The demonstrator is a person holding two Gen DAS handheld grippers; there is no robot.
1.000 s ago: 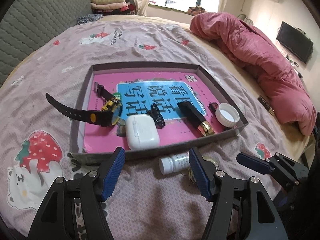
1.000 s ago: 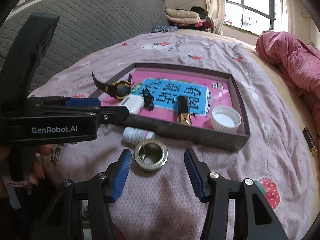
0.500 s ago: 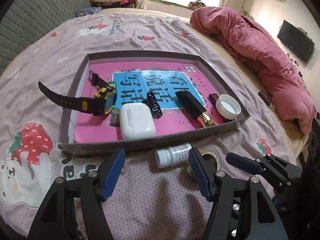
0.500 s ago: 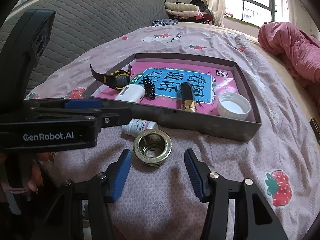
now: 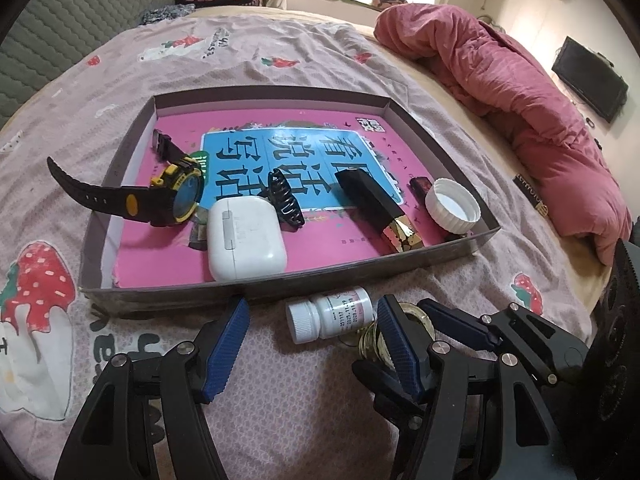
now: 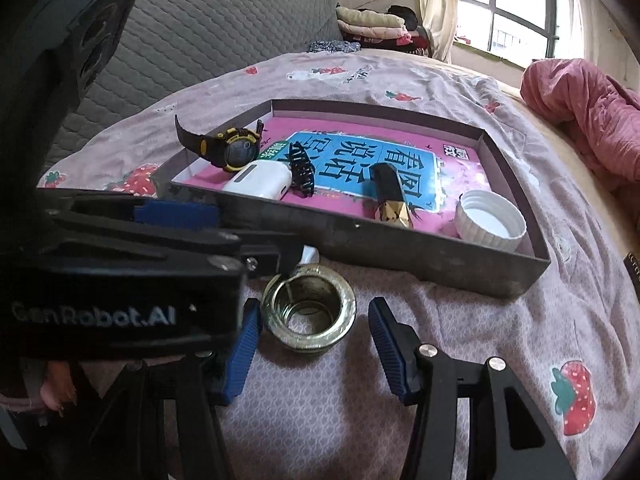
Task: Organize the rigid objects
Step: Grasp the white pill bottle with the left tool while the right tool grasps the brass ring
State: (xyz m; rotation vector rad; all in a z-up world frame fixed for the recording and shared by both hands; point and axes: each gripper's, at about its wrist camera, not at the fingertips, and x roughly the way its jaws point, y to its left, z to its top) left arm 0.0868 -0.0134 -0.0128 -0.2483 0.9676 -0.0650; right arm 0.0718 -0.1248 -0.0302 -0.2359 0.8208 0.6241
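A shallow grey box [image 5: 248,286] [image 6: 416,248] with a pink bottom lies on the bed. It holds a black and yellow watch [image 5: 160,200], a white earbud case [image 5: 244,236], a black hair clip [image 5: 286,198], a black and gold lipstick [image 5: 378,208] and a white cap [image 5: 452,206]. A small white pill bottle [image 5: 330,312] lies on its side in front of the box, between the fingers of my open left gripper [image 5: 314,342]. A brass ring [image 6: 308,312] stands beside it, between the fingers of my open right gripper [image 6: 316,344].
The bed has a pink sheet with strawberry prints [image 5: 36,284]. A red quilt [image 5: 520,92] is heaped at the right. A grey padded headboard [image 6: 208,36] is at the back left. The left gripper's body [image 6: 120,272] hides most of the bottle in the right wrist view.
Both grippers have come forward and lower. The pill bottle now lies between the left fingers and the brass ring between the right fingers. Both stay open.
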